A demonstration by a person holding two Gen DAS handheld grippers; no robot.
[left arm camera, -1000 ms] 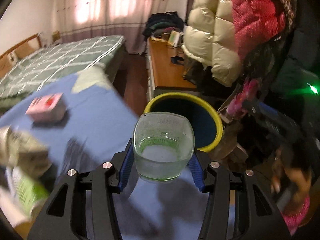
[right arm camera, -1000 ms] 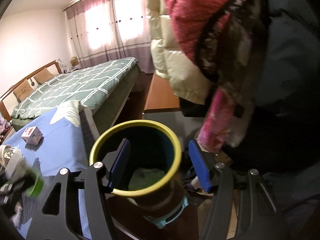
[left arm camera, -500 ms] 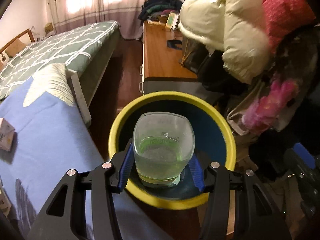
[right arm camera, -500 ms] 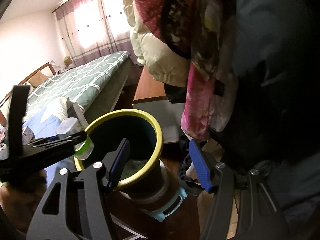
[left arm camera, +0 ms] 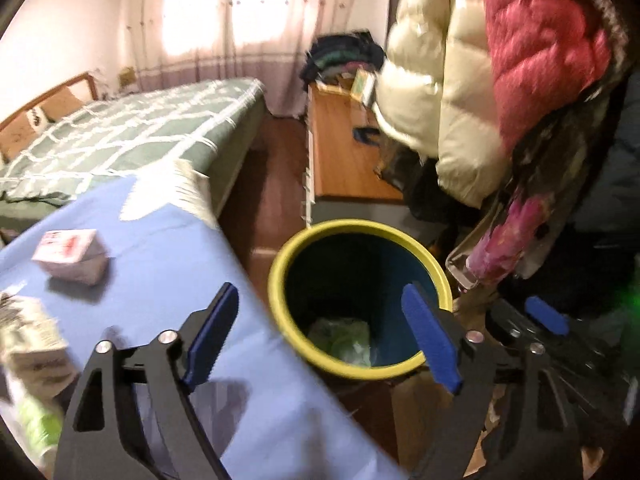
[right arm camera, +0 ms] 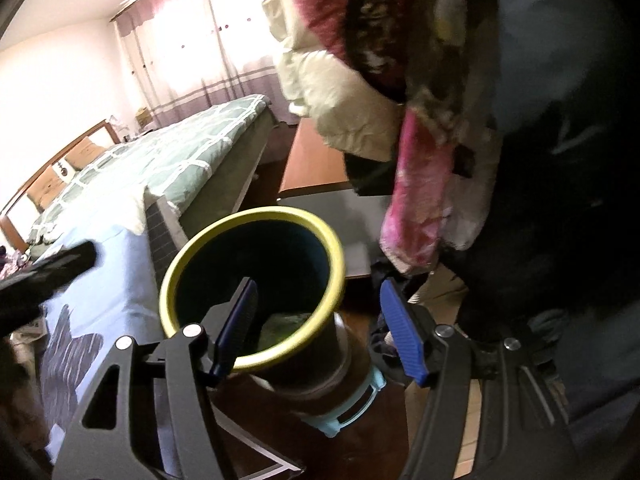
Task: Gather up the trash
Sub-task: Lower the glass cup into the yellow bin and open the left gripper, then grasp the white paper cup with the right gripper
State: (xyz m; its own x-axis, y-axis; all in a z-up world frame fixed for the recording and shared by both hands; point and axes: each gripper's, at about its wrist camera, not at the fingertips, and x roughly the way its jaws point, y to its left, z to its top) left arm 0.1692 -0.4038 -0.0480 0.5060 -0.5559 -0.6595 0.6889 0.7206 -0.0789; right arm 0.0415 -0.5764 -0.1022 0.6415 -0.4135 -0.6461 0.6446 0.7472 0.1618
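Blue-clothed worktop (left arm camera: 168,264) edge meets a yellow-rimmed bin (left arm camera: 276,280); left tool (left arm camera: 320,340) and right tool (right arm camera: 316,328) gape empty. Swinging back carelessly could clip the rim.

Left tongs (left arm camera: 320,336) now spread, empty; clear cup gone from grip; pulled back toward blue table (left arm camera: 160,280).

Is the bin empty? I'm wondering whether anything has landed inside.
Not empty: pale green trash lies at the bottom of the yellow-rimmed bin.
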